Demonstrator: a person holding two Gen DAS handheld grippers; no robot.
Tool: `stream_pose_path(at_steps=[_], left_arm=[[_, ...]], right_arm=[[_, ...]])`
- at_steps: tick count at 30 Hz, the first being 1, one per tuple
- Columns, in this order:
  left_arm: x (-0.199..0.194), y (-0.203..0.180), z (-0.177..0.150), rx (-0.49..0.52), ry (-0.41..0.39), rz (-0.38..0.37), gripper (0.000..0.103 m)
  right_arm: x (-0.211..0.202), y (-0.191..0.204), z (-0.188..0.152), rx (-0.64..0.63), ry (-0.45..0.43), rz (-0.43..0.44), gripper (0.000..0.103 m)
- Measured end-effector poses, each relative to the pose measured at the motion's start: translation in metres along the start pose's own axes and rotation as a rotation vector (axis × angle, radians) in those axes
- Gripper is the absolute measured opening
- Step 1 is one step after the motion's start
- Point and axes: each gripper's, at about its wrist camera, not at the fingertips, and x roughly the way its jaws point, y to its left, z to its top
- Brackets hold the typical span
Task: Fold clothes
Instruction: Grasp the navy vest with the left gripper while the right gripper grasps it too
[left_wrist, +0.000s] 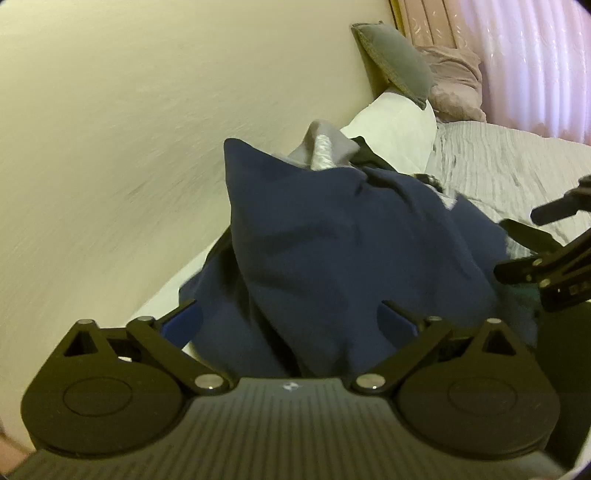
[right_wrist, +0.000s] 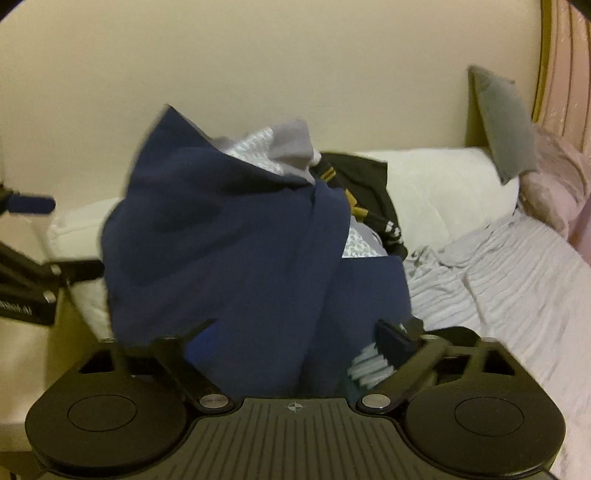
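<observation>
Garment: the crumpled navy-blue cloth garment (left_wrist: 332, 251) fills the centre of both wrist views, heaped on the bed with the grey ribbed cover (left_wrist: 509, 173).
Left hand-held gripper (left_wrist: 291, 317): your jaws stand wide, navy cloth bunched between them; no pad visibly presses it.
Right hand-held gripper (right_wrist: 295, 332): spread wide too, cloth between, apparently ungripped.
Key relation: the garment lies straight ahead of both grippers, equally near; its long axis can't be read from the heap.
Beyond: grey and black clothes (right_wrist: 354, 184) behind it.
</observation>
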Motion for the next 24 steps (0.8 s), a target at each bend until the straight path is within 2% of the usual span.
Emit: stream_pose_path(at_steps=[5,8,9,10,12,13,14,15,16,18,21,24], left_arm=[[0.038,0.012,0.011,0.006,0.014,-0.03,0.092],[0.051,0.013,0.015,0.006,0.026,-0.042,0.082],[0.053,0.013,0.015,0.004,0.024,-0.046,0.08],[0.055,0.013,0.015,0.003,0.022,-0.051,0.079],[0.057,0.011,0.014,0.01,0.021,-0.068,0.062],[0.058,0.01,0.014,0.015,0.021,-0.078,0.057],[0.059,0.009,0.014,0.018,0.023,-0.087,0.048],[0.06,0.008,0.014,0.022,0.025,-0.095,0.038],[0.059,0.008,0.016,0.024,0.022,-0.103,0.033],[0.052,0.011,0.02,0.024,0.002,-0.121,0.017],[0.028,0.009,0.036,0.044,-0.095,-0.123,0.013],[-0.002,-0.001,0.061,0.071,-0.188,-0.151,0.013]], right_arm=[[0.057,-0.015,0.025,0.002,0.041,-0.015,0.087],[0.091,-0.02,0.035,0.014,0.078,-0.026,0.084],[0.101,-0.022,0.04,0.026,0.09,-0.026,0.077],[0.109,-0.024,0.044,0.038,0.104,-0.015,0.057],[0.117,-0.022,0.044,0.062,0.114,-0.003,0.052],[0.12,-0.02,0.044,0.067,0.113,0.001,0.04],[0.121,-0.017,0.044,0.068,0.11,0.005,0.027],[0.121,-0.015,0.044,0.073,0.104,0.01,0.02],[0.119,-0.014,0.044,0.079,0.097,0.015,0.009],[0.11,-0.014,0.047,0.092,0.071,0.017,0.006],[0.085,-0.018,0.053,0.125,-0.008,0.007,0.005],[0.035,-0.032,0.062,0.181,-0.136,-0.028,0.004]])
